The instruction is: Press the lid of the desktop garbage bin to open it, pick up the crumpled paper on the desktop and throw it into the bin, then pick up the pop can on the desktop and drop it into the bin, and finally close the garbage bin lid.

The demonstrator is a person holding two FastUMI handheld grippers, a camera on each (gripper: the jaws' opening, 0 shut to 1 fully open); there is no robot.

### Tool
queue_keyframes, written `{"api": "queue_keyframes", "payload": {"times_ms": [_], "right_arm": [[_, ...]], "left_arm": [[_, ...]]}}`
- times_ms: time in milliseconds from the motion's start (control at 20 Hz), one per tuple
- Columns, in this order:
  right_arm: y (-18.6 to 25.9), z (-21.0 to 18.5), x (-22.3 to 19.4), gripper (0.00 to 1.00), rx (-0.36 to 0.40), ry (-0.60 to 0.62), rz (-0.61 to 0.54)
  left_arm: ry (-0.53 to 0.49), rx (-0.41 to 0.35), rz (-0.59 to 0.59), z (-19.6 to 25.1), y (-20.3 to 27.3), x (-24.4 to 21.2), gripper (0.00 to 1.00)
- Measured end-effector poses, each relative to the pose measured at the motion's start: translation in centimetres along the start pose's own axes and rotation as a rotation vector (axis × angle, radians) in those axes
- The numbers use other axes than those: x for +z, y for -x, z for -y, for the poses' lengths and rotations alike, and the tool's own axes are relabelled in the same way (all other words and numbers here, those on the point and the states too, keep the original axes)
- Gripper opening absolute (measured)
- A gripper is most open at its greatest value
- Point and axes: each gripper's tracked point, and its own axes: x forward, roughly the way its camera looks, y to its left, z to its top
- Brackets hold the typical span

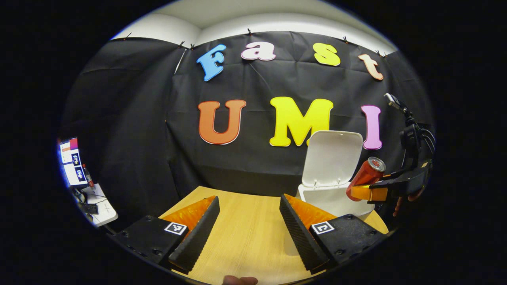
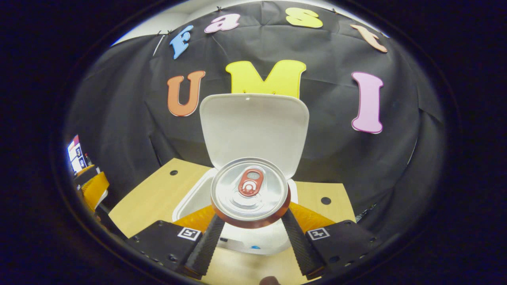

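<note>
Presently the pop can (image 2: 249, 193) is seen clamped in the right claw (image 2: 250, 233), both fingers pressed against its lower sides, its silver top and red pull tab turned toward the camera. In the right gripper view the can is held above the open mouth of the garbage bin (image 2: 190, 200), a white container standing on the wooden desk (image 2: 152, 198). The bin lid (image 2: 253, 126) is raised upright behind the can, against the black cloth wall (image 2: 119, 118). A small blue item is noted inside the bin, low in that view; what it is cannot be told. Two dark round holes are observed in the desk, one to each side of the bin.

In the left gripper view the left claw (image 1: 249, 225) is held released, its fingers spread well apart over bare desk with nothing between them. From that view the can appears tilted and is carried at the bin's right side, near its rim, by the other claw, with fingers of the holding hand (image 1: 400, 204) visible beneath it. A fingertip is seen at the bottom edge. At far left, a side table (image 1: 105, 209) with screens (image 1: 73, 162) is recorded, well apart from the desk.
</note>
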Motion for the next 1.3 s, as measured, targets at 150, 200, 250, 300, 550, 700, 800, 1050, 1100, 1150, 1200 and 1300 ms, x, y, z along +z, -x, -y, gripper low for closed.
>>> {"api": "queue_keyframes", "payload": {"times_ms": [150,200,250,300,550,700,800,1050,1100,1150,1200,1300], "right_arm": [[-1.6,-0.2,-0.5,0.82,0.004,-0.008,-0.027],[-1.9,-0.2,-0.5,0.82,0.004,-0.008,-0.034],[-2.2,-0.2,-0.7,0.82,0.003,-0.008,-0.038],[-2.3,-0.2,-0.6,0.82,0.001,-0.007,-0.04],[-3.0,0.0,-1.2,0.82,-0.01,-0.022,-0.059],[-3.3,0.3,-1.4,0.82,-0.021,-0.031,-0.07],[-3.4,0.5,-1.4,0.83,-0.034,-0.037,-0.07],[-2.7,1.8,-0.8,0.87,-0.061,-0.06,-0.037],[-2.4,2.3,-0.5,0.87,-0.072,-0.066,-0.023],[-2.2,2.9,-0.2,0.87,-0.084,-0.071,-0.007],[-1.8,3.4,0.1,0.87,-0.1,-0.069,0.008],[-1.2,4.3,0.8,0.89,-0.127,-0.059,0.042]], "left_arm": [[0.022,0.036,-0.023,-1.0,0.5,-0.6,0.98],[0.026,0.046,-0.026,-1.3,0.7,-0.7,0.98],[0.027,0.054,-0.024,-1.4,0.8,-0.8,0.98],[0.026,0.061,-0.023,-1.6,0.7,-0.7,0.98],[0.038,0.051,-0.046,-1.3,0.4,-1.3,0.98],[0.038,0.042,-0.049,-1.2,0.0,-1.1,0.98],[0.033,0.038,-0.049,-1.2,-0.2,-1.2,0.98],[0.04,0.023,-0.056,-0.7,-0.5,-1.5,0.98],[0.043,0.017,-0.056,-0.5,-0.6,-1.5,0.98],[0.046,0.009,-0.055,-0.2,-0.7,-1.4,0.98],[0.047,0.001,-0.056,0.1,-0.9,-1.5,0.98],[0.046,-0.015,-0.057,0.6,-1.1,-1.7,0.98]]}}
